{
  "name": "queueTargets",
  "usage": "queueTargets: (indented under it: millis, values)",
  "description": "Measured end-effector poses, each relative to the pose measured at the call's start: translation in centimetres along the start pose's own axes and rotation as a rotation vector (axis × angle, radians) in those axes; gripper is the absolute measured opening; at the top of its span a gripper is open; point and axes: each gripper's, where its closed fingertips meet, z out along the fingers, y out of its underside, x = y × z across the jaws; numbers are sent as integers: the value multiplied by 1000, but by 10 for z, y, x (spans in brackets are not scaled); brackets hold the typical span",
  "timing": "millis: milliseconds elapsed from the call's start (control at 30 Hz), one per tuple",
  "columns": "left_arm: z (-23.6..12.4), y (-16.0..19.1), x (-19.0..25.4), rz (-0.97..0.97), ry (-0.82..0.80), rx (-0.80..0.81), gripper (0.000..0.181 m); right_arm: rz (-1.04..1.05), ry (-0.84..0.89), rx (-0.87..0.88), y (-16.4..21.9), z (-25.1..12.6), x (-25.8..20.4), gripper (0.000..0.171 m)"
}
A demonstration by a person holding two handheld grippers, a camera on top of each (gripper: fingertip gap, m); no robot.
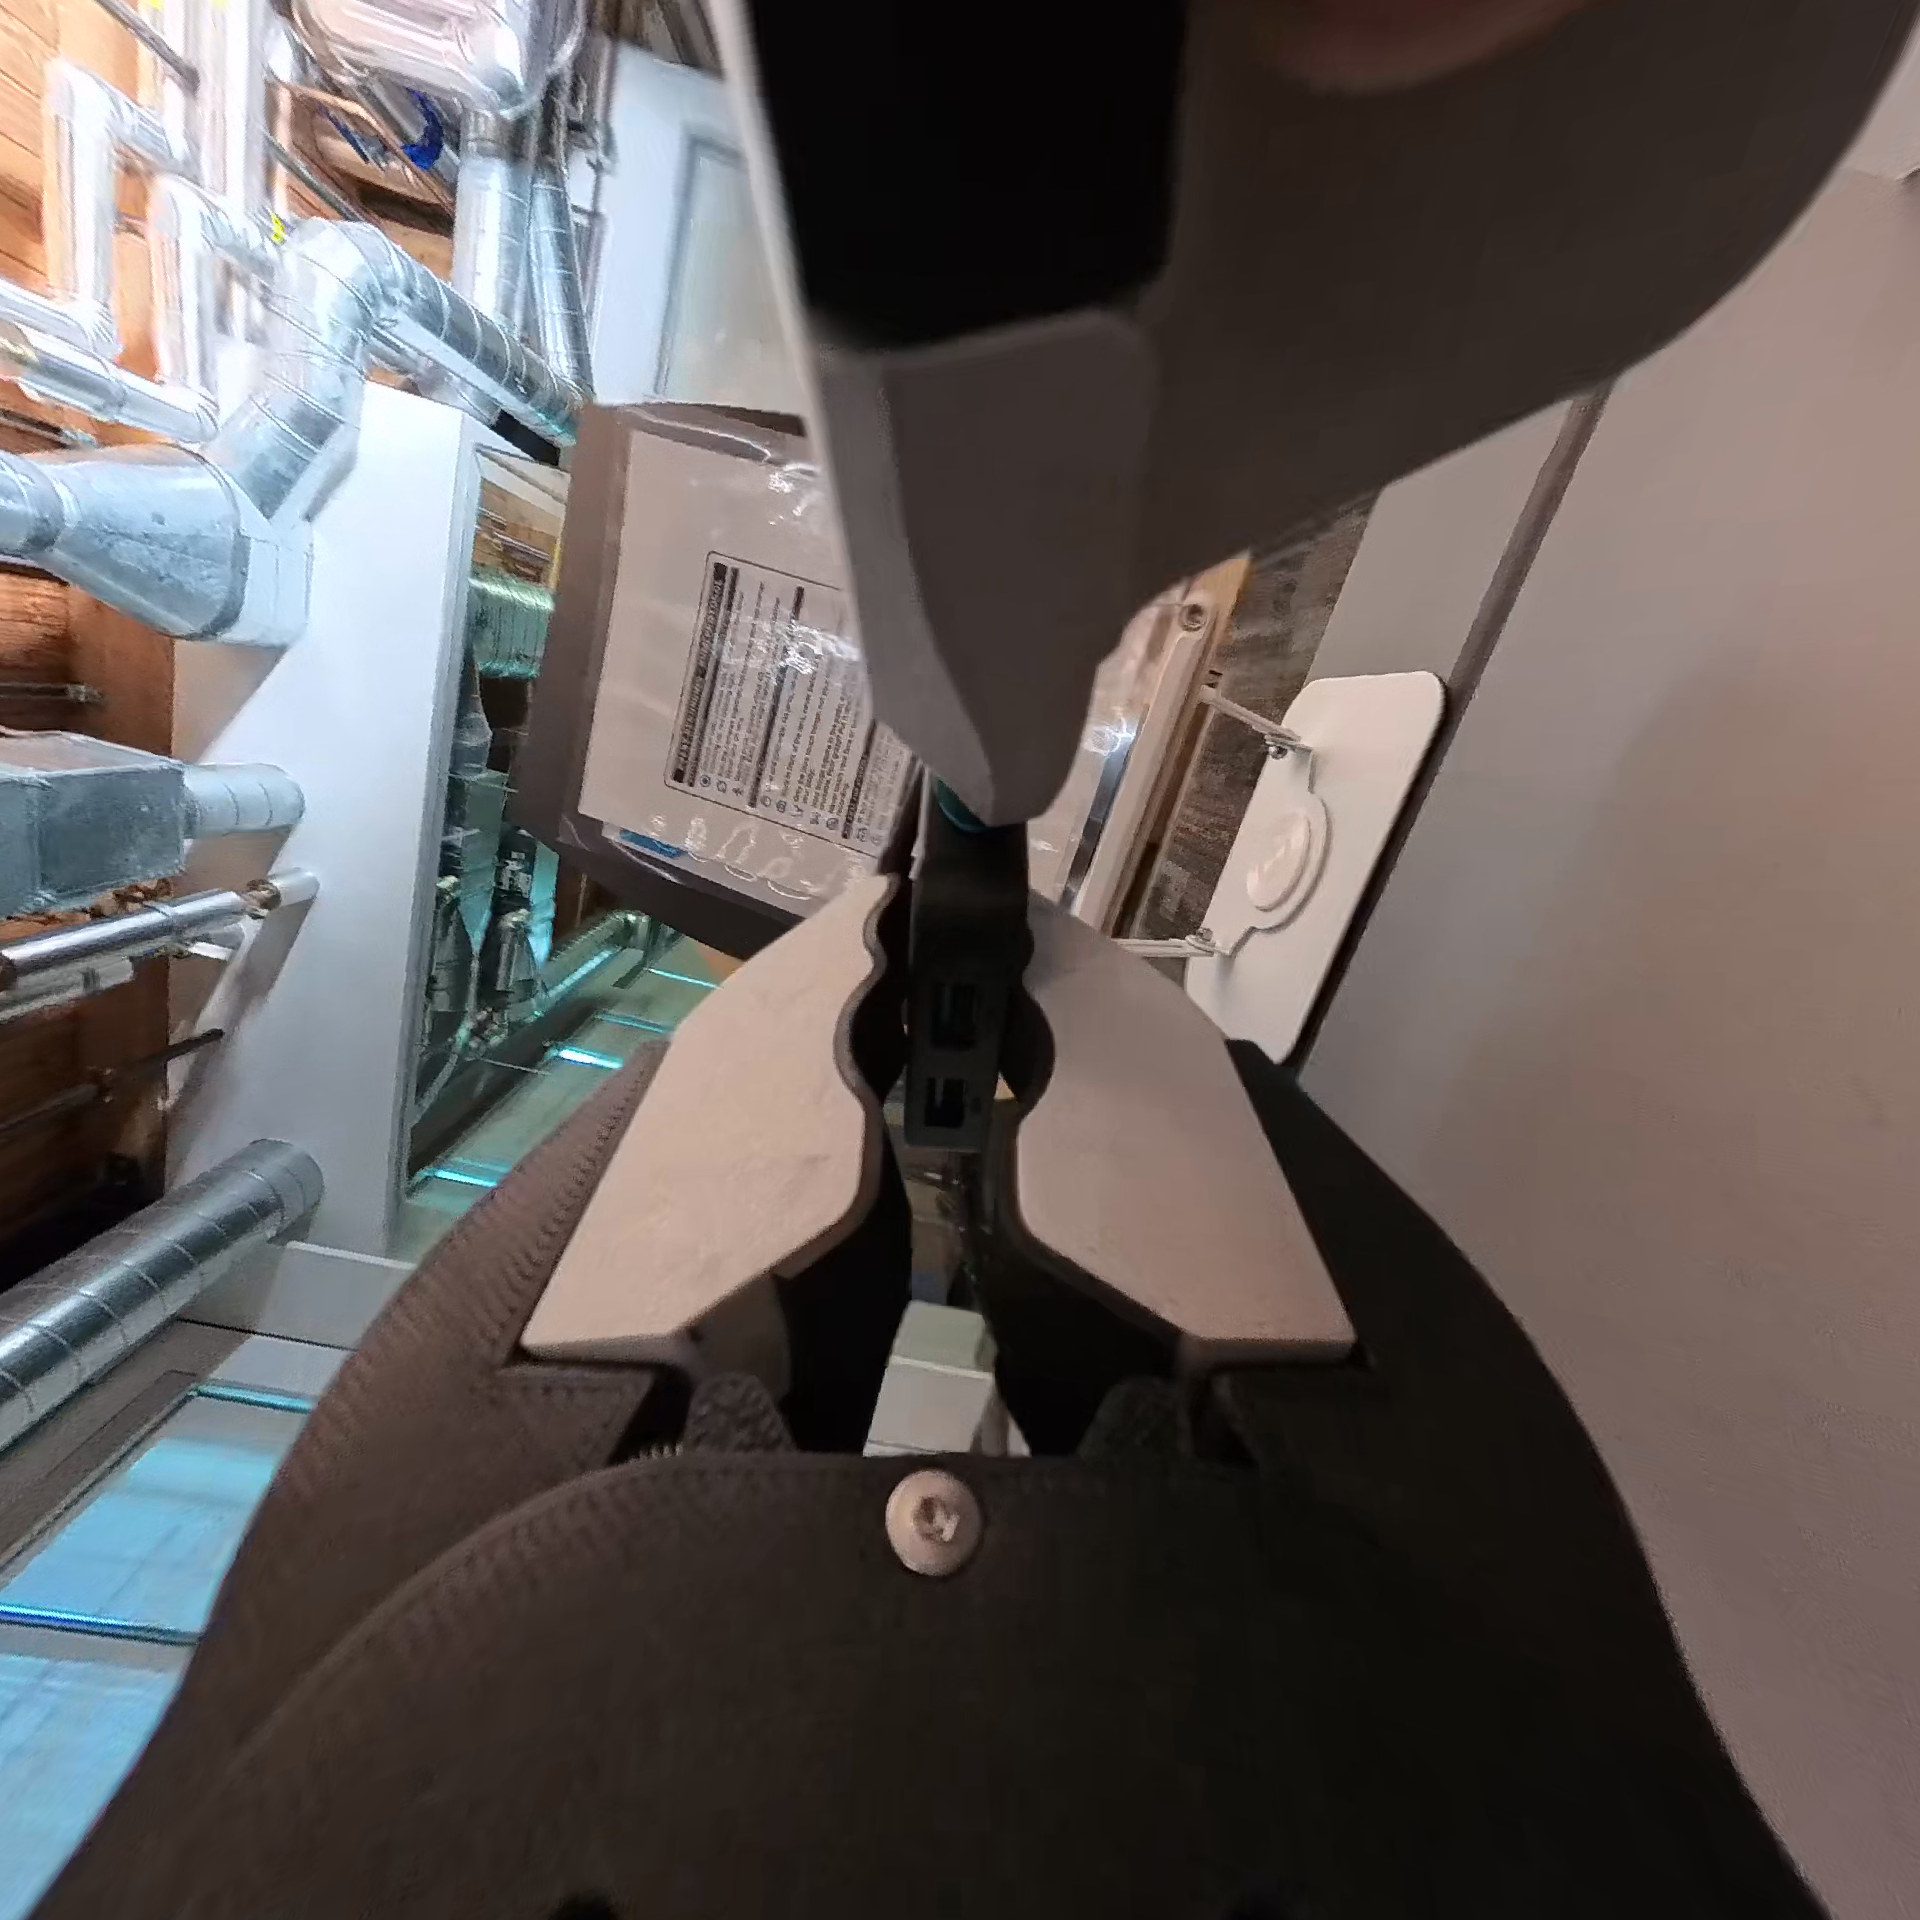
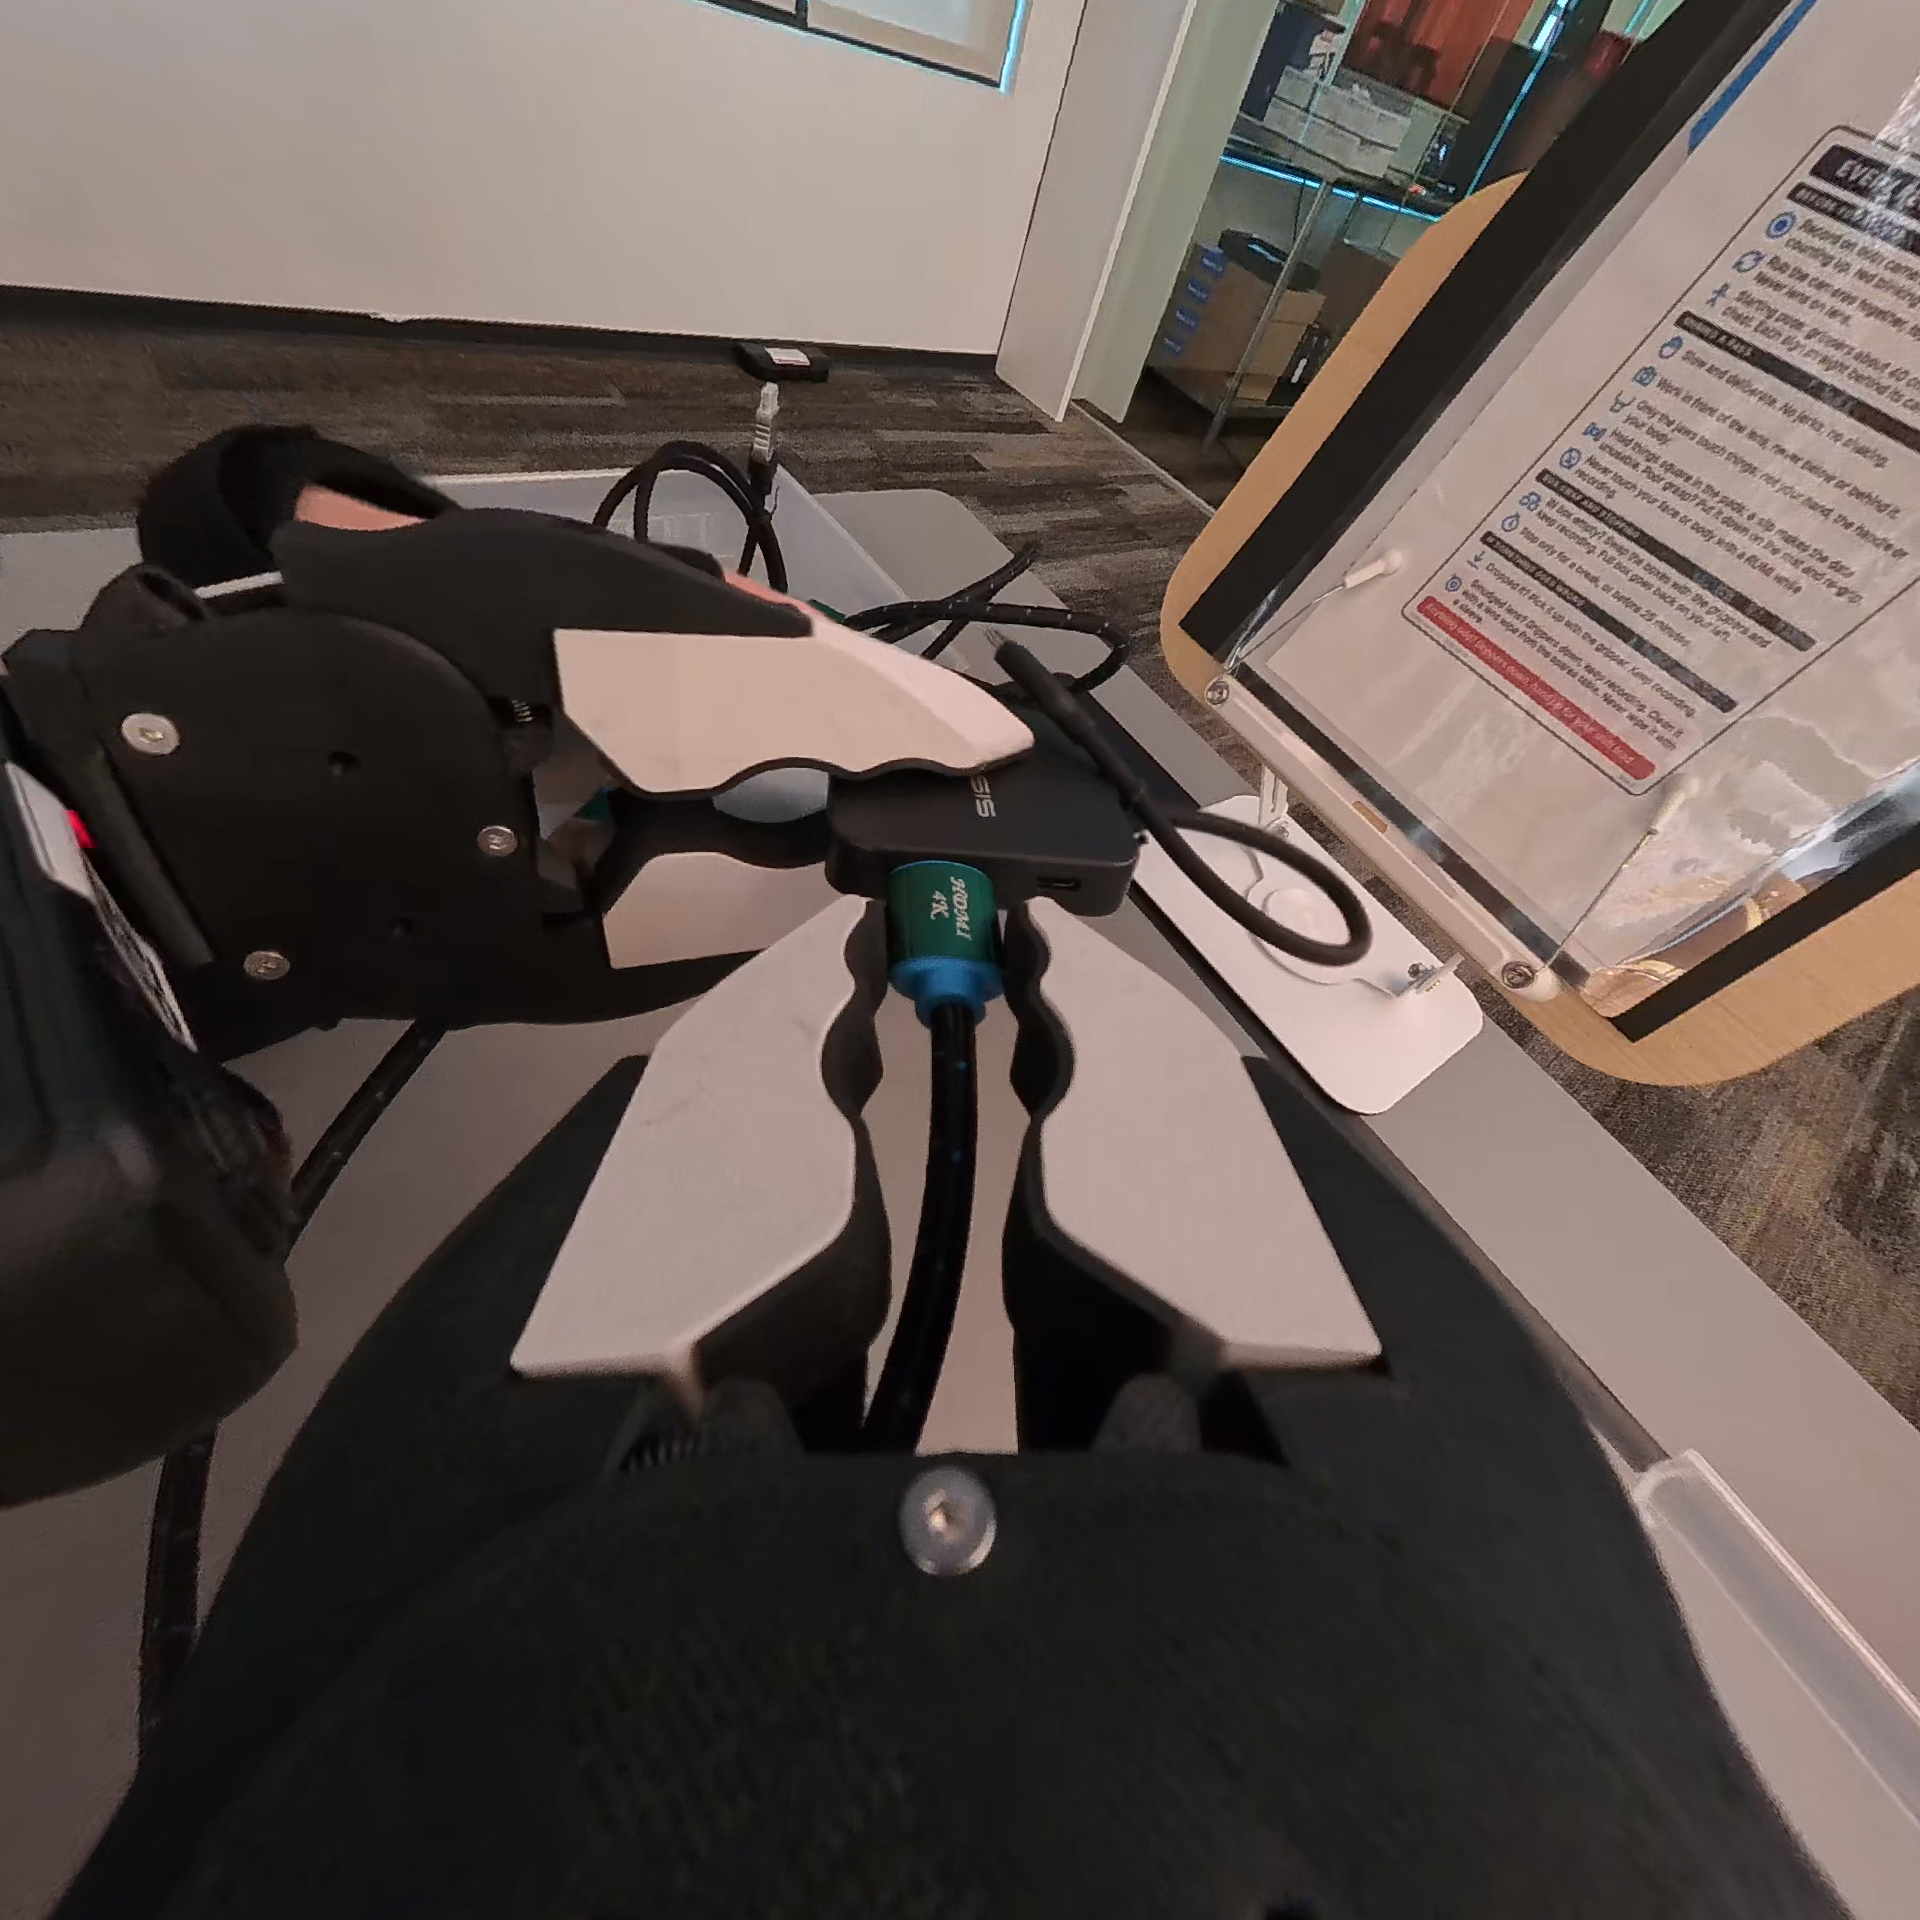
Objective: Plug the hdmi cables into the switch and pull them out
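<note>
In the right wrist view my right gripper [image 2: 945, 920] is shut on the green HDMI plug [image 2: 940, 914], which sits in a port of the black switch [image 2: 1029, 821]. Its braided black cable [image 2: 940, 1143] runs back between my fingers. My left gripper [image 2: 831, 805] comes in from the left, shut on the switch, and holds it above the grey table [image 2: 1455, 1247]. In the left wrist view my left gripper [image 1: 956, 914] clamps the switch [image 1: 951, 1049] edge-on, with two free ports showing. A finger of the right gripper [image 1: 987, 623] reaches down to it from above.
An acrylic sign stand with a printed sheet [image 2: 1558, 520] stands at the right on a white base plate [image 2: 1382, 1029]. The switch's thin black lead [image 2: 1268, 842] loops toward it. More black cables [image 2: 727, 509] lie coiled behind. A clear bin edge [image 2: 1766, 1621] is at the near right.
</note>
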Motion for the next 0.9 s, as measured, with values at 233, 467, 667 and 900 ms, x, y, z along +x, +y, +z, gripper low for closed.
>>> queueTargets:
  millis: [233, 467, 667, 900]
  values:
    - [-3, -5, -3, -24, -6, -10, 16, -36, 34, -26, -3, -6, -1, 22]
    - [-7, -13, -8, -33, -22, 31, 16, -32, -27, -2, -8, -16, -3, 22]
    - [-4, -7, -6, -35, -18, -26, 16, -72, 50, -41, -6, -11, -1, 22]
    - [-6, -13, -8, -36, -21, 8, 16, -83, 36, -43, -7, -17, -2, 22]
